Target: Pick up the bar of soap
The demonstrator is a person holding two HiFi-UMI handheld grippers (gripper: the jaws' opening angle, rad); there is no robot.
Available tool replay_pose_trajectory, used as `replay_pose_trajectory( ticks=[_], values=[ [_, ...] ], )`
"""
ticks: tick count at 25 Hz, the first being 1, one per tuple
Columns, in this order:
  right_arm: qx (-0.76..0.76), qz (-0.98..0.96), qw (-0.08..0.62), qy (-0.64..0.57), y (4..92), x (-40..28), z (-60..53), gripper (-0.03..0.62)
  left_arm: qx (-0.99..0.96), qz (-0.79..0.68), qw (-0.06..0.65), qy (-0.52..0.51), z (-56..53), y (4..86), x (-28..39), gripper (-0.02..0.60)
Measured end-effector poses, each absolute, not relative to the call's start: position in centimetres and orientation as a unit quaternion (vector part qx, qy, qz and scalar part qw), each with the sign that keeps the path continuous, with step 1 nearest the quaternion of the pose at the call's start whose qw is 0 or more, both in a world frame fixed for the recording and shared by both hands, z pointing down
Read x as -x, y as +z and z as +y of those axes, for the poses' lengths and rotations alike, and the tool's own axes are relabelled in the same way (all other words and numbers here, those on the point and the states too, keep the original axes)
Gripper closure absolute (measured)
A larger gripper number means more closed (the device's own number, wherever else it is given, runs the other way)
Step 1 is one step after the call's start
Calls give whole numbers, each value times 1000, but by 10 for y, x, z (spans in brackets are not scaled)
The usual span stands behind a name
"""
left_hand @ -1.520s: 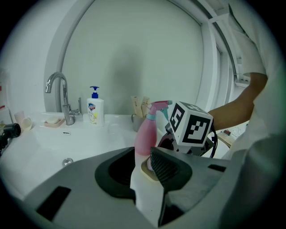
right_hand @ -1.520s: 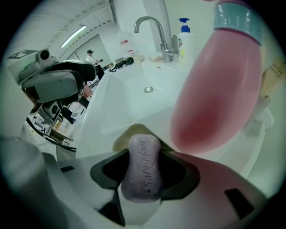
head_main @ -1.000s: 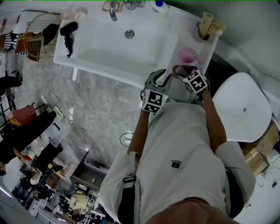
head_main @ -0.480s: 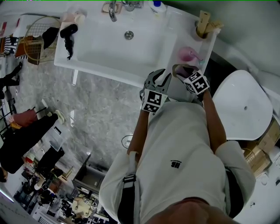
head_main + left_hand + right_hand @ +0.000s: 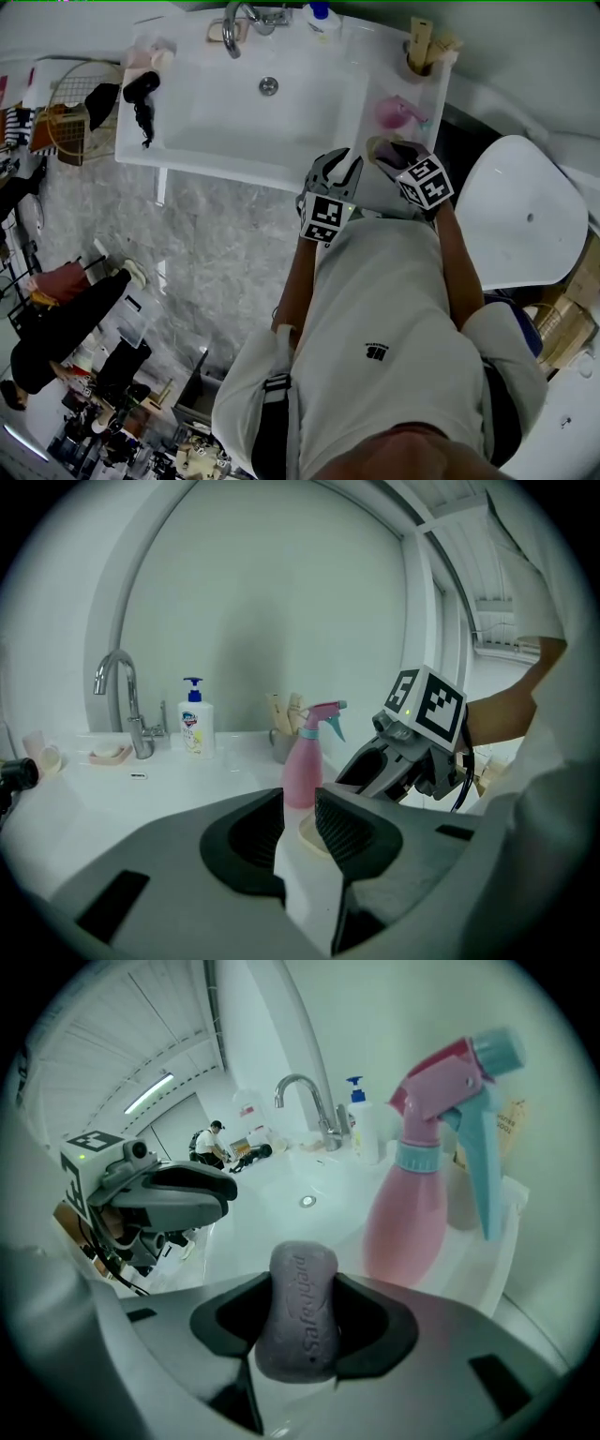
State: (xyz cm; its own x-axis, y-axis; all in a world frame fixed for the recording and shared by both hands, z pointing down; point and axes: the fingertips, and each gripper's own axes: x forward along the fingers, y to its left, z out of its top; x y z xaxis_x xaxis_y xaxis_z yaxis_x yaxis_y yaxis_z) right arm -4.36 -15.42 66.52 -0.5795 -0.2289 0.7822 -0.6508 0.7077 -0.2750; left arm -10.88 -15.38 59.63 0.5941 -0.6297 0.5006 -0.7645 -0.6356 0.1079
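Note:
A purple-grey bar of soap [image 5: 302, 1321] stands on end between the pads of my right gripper [image 5: 302, 1290], which is shut on it. In the head view that gripper [image 5: 397, 155] hangs over the right end of the white counter, beside a beige soap dish [image 5: 379, 147]. My left gripper [image 5: 335, 174] hovers just left of it at the counter's front edge. It is open, and in its own view [image 5: 298, 822] only the counter and the soap dish [image 5: 309, 835] show through the gap.
A pink spray bottle [image 5: 412, 1213] stands just beyond the soap dish. The sink basin [image 5: 262, 103], tap [image 5: 234, 23] and soap dispenser [image 5: 195, 726] lie to the left. A black hair dryer [image 5: 142, 89] hangs over the sink's left edge. A white toilet lid [image 5: 520, 225] is at the right.
Both grippers stay in about the same place over the counter's right end. The head view has shifted a little, so the sink sits slightly higher in the picture.

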Motion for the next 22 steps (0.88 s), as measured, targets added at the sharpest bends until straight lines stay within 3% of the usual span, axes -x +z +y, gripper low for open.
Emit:
replay_pose_trajectory(
  ticks=[22],
  values=[
    [-334,-871,264,245,579,40,-147,375,-903,-380,102,172,-150,544,99,469]
  ],
)
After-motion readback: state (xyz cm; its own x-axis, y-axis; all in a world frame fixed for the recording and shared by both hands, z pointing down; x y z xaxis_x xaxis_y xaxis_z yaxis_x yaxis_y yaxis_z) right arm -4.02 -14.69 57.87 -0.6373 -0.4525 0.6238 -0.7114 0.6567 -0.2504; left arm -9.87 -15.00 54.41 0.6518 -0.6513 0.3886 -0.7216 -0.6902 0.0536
